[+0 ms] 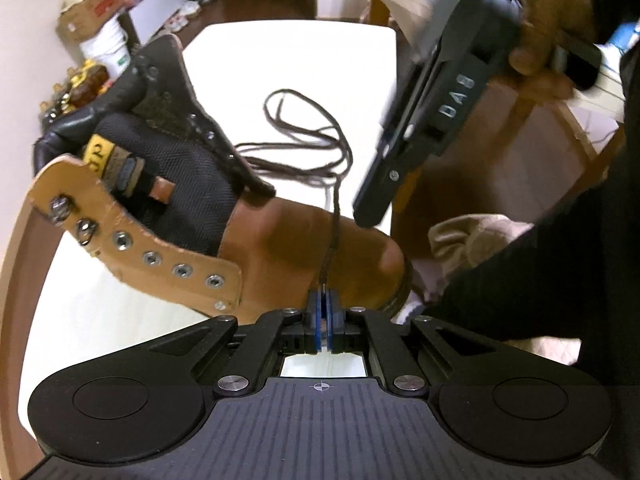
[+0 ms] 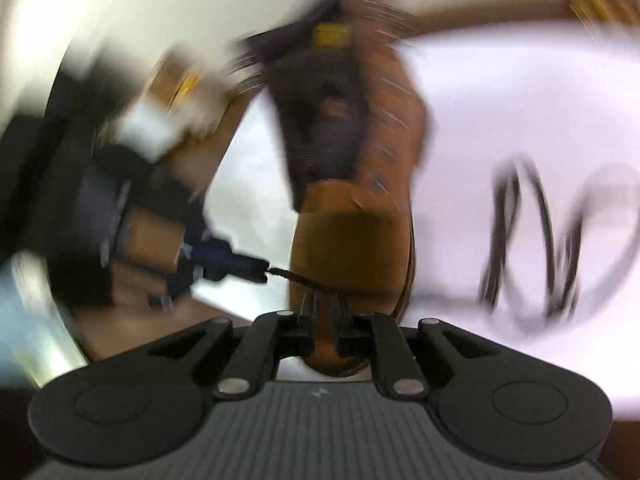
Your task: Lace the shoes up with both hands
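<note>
Clamped together, the left gripper (image 1: 323, 294) had its blue-padded jaws pinched on the end of the thin dark brown shoelace (image 1: 316, 136), at six o'clock in the left wrist view. No earlier moment can be compared, so only this hold is told. Behind it stretched the white rectangular table (image 1: 304, 60), running toward twelve o'clock. On the table lay the tan leather lace-up boot (image 1: 288, 240), its toe toward six o'clock, its black mesh tongue (image 1: 188, 184) and unlaced eyelet flap (image 1: 160, 256) spread toward nine o'clock. The shoelace rose from the closed pads across the toe and trailed in loose loops on the table at about one o'clock from the boot. At two o'clock, the black right gripper (image 1: 370, 216) hung above the table, gripped by a person's hand (image 1: 548, 40). In the heavily blurred right wrist view, the right gripper (image 2: 322, 308) showed its jaws standing narrowly apart over the boot's toe with nothing between them.
</note>
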`<control>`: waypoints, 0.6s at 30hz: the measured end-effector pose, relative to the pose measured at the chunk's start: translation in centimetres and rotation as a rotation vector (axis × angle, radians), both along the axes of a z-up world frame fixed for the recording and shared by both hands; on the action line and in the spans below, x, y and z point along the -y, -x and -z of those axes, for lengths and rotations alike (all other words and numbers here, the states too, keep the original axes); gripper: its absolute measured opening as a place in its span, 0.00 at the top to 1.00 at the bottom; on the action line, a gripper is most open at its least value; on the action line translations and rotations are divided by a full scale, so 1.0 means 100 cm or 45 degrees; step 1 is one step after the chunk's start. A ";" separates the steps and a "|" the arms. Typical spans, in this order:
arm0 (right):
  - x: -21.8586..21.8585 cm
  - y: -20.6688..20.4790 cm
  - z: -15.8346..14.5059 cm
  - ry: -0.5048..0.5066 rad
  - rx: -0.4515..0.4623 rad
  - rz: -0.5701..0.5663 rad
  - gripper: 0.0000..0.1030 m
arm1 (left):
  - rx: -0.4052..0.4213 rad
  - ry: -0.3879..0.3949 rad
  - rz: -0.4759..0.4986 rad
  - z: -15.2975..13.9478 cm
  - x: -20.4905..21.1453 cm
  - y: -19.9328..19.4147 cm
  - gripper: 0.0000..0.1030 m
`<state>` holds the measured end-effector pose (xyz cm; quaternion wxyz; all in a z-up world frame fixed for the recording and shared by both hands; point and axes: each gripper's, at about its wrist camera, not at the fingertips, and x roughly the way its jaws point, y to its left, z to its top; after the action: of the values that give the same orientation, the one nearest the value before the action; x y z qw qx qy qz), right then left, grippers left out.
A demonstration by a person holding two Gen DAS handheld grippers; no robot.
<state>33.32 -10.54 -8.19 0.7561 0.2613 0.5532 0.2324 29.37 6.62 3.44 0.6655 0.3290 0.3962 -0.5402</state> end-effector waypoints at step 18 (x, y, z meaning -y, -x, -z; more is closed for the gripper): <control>-0.041 0.070 0.083 -0.854 -0.376 1.141 0.97 | 0.018 0.135 0.246 -0.001 -0.040 -0.019 0.98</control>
<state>26.27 -6.43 -16.51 0.5713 0.7251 0.3843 0.0131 31.26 10.60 3.56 0.6295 0.3340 0.3287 -0.6197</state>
